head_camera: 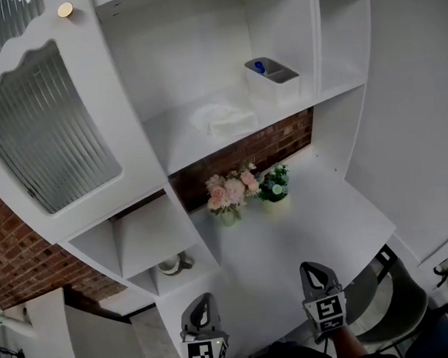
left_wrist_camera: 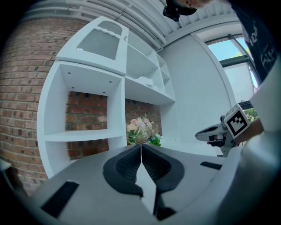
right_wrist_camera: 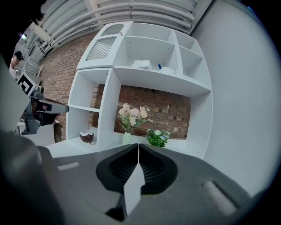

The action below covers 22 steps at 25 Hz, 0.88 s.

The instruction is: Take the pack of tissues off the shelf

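Smooth matt white paint on the shelf. Rough red brick on the wall. Ridged, shiny glass in the door, with a shiny gold knob. Soft crinkly wrap on the pack of tissues. Matt grey plastic on the left gripper and right gripper.

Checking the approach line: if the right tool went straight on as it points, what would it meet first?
Likely the red brick back wall, through the gap between the pink flower bouquet and the small green potted plant; the shut right tool may clip the plant, as depth is unclear.
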{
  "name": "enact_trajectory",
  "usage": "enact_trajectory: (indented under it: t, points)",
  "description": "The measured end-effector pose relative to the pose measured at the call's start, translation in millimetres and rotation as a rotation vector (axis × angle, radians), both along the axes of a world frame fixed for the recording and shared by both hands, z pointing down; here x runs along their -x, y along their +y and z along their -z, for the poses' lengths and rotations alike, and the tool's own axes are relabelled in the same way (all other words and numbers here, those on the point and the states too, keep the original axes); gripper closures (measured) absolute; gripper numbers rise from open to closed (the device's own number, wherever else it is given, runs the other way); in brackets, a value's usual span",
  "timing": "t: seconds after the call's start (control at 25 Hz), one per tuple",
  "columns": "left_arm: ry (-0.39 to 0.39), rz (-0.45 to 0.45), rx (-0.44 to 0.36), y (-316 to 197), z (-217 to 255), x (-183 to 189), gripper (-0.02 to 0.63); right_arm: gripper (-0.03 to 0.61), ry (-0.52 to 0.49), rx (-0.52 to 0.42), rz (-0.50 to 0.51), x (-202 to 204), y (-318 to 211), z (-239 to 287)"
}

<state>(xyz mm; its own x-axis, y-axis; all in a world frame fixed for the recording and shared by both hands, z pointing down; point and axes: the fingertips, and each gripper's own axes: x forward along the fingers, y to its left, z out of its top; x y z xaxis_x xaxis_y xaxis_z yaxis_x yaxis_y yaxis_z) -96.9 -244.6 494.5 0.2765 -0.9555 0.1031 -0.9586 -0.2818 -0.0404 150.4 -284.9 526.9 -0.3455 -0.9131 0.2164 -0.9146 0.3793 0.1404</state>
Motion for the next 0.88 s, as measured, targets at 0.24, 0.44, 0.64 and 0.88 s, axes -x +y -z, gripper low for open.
enact_trajectory:
  t: [0.24, 0.44, 0.64, 0.88]
  points:
    - [0.020, 0.006, 0.000, -6.3, 1.8, -7.9, 0.601, 0.558, -0.040, -0.039, 0.026, 2.1, -22.5, 29.7]
    - [0.023, 0.010, 0.001, -8.3, 9.3, -0.4, 0.601, 0.320, -0.062, -0.104, 0.006, 3.1, -38.4, 57.5]
    - [0.022, 0.024, 0.018, -7.8, 12.1, 16.7, 0.603, 0.226, -0.119, -0.119, 0.017, 17.3, -49.9, 89.2]
    - [0.005, 0.003, 0.015, -10.3, 7.2, 26.5, 0.603, 0.138, -0.220, -0.181, 0.040, 36.5, -73.7, 155.0]
